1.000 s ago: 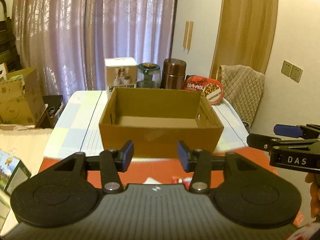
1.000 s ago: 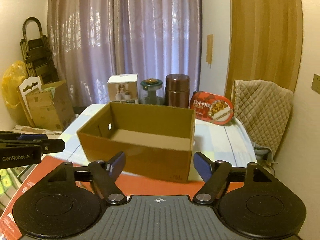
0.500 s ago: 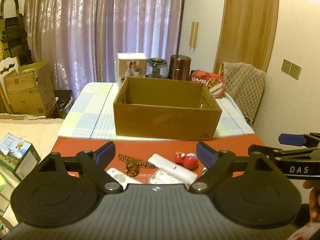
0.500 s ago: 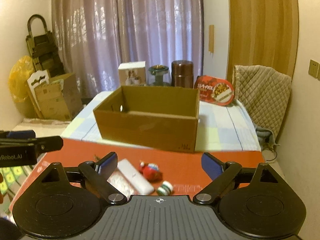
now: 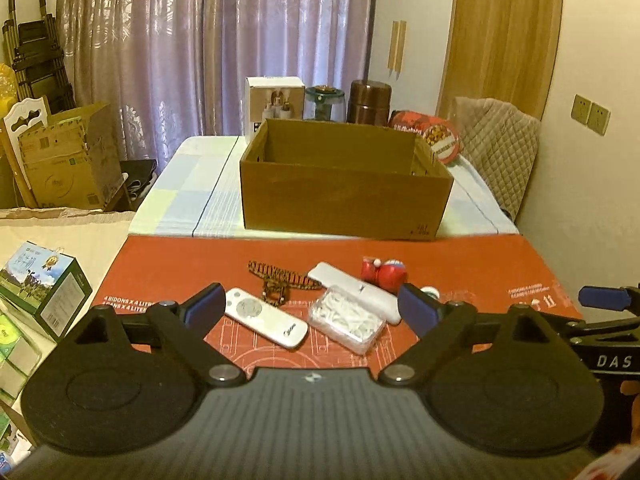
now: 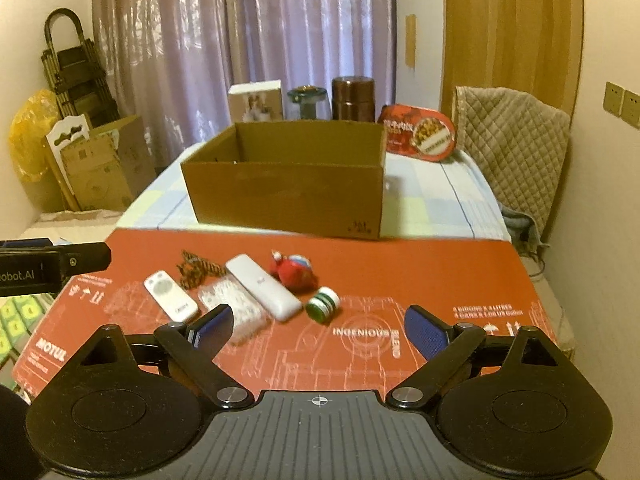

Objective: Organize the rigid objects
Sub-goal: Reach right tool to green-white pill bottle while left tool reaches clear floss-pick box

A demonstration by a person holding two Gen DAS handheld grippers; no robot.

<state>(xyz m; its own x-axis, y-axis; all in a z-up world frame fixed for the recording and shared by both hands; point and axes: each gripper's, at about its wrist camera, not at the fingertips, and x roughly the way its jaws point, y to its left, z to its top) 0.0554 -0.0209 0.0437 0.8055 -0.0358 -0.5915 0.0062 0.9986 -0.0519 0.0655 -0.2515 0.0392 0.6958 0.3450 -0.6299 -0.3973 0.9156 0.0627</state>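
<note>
An open brown cardboard box [image 5: 344, 196] [image 6: 288, 192] stands on the pale checked cloth behind a red mat [image 5: 180, 264] [image 6: 420, 280]. On the mat lie a small white remote [image 5: 266, 316] [image 6: 170, 294], a long white remote [image 5: 354, 290] [image 6: 262, 286], a clear plastic box of white bits [image 5: 346, 318] [image 6: 234, 306], a striped brown cord [image 5: 276, 278] [image 6: 196, 270], a red toy figure [image 5: 382, 272] [image 6: 292, 272] and a green-and-white roll [image 6: 322, 304]. My left gripper [image 5: 312, 310] is open and empty above the remotes. My right gripper [image 6: 318, 328] is open and empty, near the roll.
Behind the box stand a white carton [image 5: 274, 100], a glass jar [image 5: 324, 100], a brown canister [image 5: 368, 100] and a red food tin [image 5: 438, 136]. A quilted chair [image 6: 516, 140] is at the right. Cardboard boxes [image 5: 68, 156] and a printed carton [image 5: 40, 284] sit at the left.
Both grippers have pulled back from the box and opened wider. The red mat and its small objects have come into view.
</note>
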